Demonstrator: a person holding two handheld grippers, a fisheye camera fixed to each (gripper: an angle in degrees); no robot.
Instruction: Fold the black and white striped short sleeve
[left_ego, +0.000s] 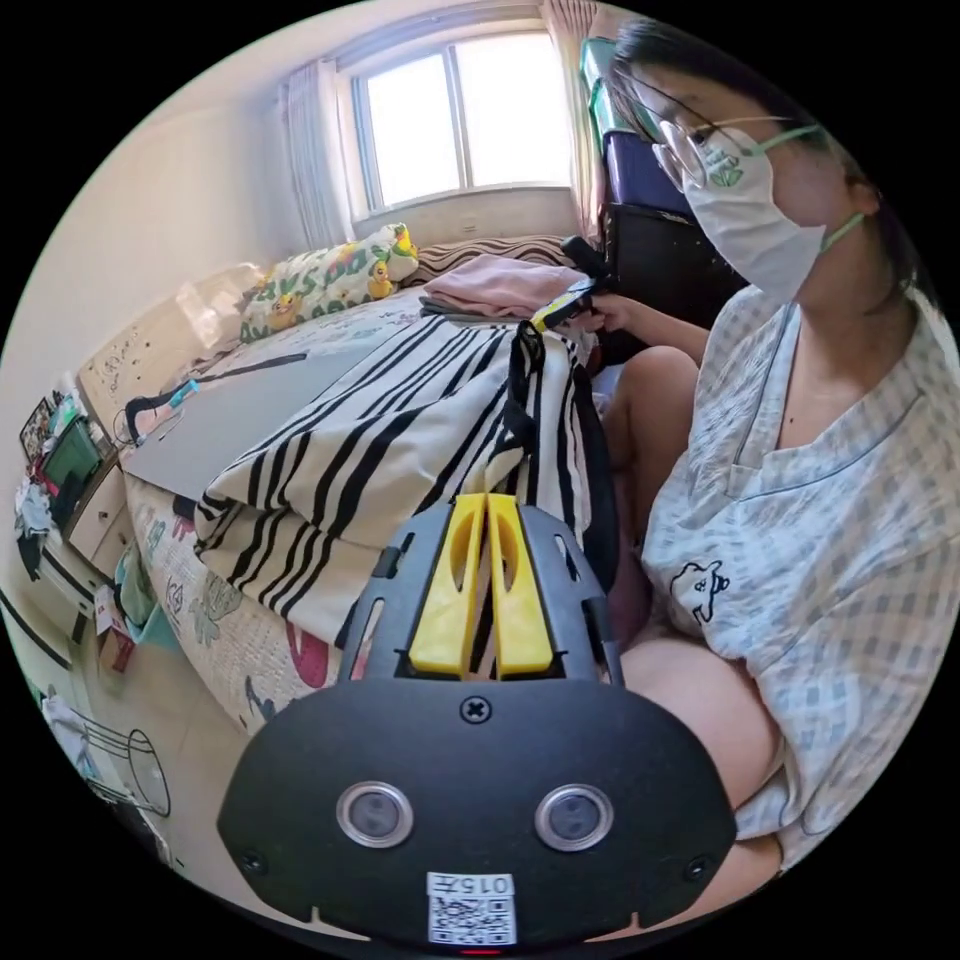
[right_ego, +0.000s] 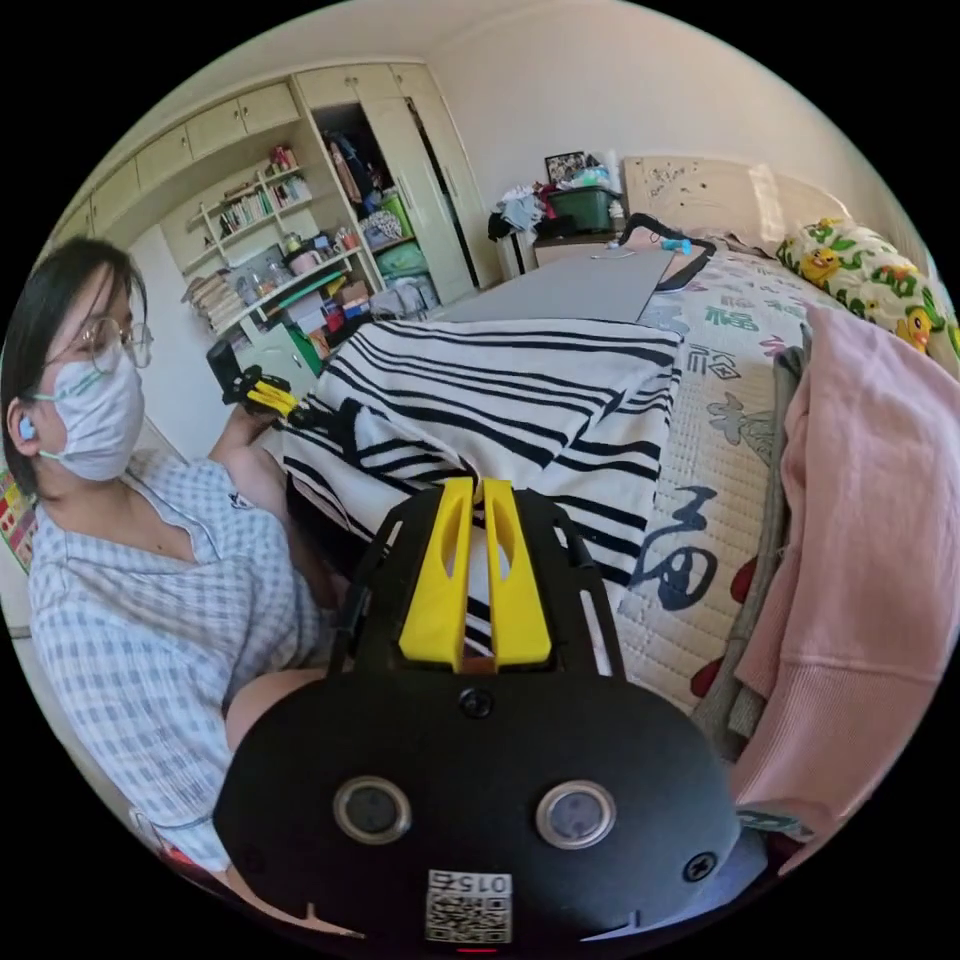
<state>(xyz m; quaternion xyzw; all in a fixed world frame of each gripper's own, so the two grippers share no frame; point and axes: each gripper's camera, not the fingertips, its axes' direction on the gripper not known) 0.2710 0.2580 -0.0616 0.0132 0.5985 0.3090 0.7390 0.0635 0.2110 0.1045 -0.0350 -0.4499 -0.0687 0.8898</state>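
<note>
The black and white striped short sleeve shirt (left_ego: 400, 430) (right_ego: 500, 400) lies draped over a grey board (left_ego: 240, 420) (right_ego: 580, 285) on the bed, its near edge lifted. In the left gripper view my left gripper (left_ego: 487, 500) is shut on the shirt's edge, with striped cloth between the yellow jaws. The right gripper (left_ego: 565, 305) pinches the far corner there, held by a hand. In the right gripper view my right gripper (right_ego: 478, 485) is shut on white and black cloth. The left gripper (right_ego: 265, 395) holds the opposite corner near the person's knee.
A person in a checked top (left_ego: 800, 520) (right_ego: 150, 600) sits at the bed's edge. A stack with a pink garment (left_ego: 500, 280) (right_ego: 860, 500) lies beside the shirt. A duck-print pillow (left_ego: 320, 275) (right_ego: 870, 270) sits at the headboard. A wardrobe and shelves (right_ego: 330, 250) stand beyond.
</note>
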